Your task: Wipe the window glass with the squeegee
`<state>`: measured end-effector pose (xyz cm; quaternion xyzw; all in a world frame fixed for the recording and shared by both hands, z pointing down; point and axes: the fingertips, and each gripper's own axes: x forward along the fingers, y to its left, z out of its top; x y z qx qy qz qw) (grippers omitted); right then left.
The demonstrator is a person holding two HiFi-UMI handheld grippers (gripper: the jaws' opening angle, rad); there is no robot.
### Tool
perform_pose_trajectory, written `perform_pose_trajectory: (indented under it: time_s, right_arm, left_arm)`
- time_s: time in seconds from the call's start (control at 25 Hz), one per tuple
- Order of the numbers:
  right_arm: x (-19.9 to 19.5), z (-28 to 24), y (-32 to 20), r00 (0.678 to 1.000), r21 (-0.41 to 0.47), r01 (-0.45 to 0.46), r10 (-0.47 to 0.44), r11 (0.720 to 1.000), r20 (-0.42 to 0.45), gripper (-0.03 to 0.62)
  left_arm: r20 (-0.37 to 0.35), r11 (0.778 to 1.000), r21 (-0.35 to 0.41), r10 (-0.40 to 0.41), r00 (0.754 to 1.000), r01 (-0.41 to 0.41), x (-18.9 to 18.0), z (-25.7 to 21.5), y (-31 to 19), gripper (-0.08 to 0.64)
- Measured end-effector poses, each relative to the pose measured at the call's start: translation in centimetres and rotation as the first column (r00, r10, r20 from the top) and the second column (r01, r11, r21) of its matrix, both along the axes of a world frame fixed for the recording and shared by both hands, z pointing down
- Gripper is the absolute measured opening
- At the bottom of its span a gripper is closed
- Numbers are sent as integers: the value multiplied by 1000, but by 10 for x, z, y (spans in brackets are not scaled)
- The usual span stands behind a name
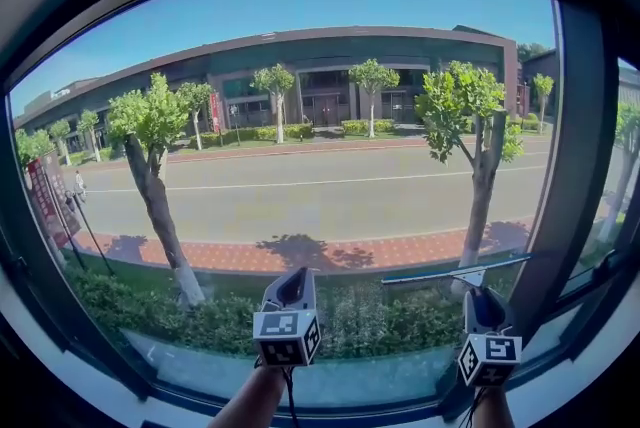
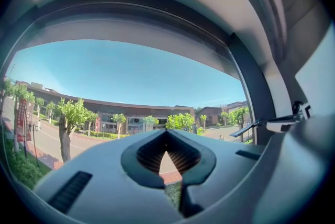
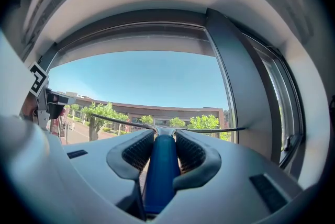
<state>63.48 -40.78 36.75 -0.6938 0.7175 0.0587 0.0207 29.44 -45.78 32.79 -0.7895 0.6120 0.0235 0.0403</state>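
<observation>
While the right tongs (image 3: 165, 133) are clamped on the blue handle of the squeegee (image 1: 455, 270), blade level up at the window glass (image 1: 300, 46) in the head view's lower right, the left tongs (image 2: 166, 133) are just closed and empty, down at bottom center.

Outside, a long grey building with a curved roof (image 1: 330, 66) stands behind a pale asphalt road (image 1: 320, 191). Leafy green trees (image 1: 148, 116) line a red brick pavement (image 1: 300, 256) above a green hedge (image 1: 150, 311).

A pale sill (image 1: 80, 371) runs below the dark-framed window glass (image 1: 320, 176).
</observation>
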Motion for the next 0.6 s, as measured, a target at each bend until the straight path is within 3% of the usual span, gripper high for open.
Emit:
perform_pose_trajectory:
  time_s: [0.2, 0.48, 0.6]
  right_arm:
    - [-28, -39, 14, 997, -6, 50, -50, 999, 59, 130]
    - [-101, -128, 36, 997, 95, 59, -63, 994, 37, 130]
    - [-140, -163, 43, 998, 137, 62, -66, 989, 24, 130]
  left_arm:
    - [-46, 999, 29, 39, 998, -38, -38, -27, 3, 2]
    - [-29, 984, 106, 149, 988, -145, -97, -93, 13, 2]
    - [19, 977, 146, 156, 988, -157, -133, -124, 23, 2]
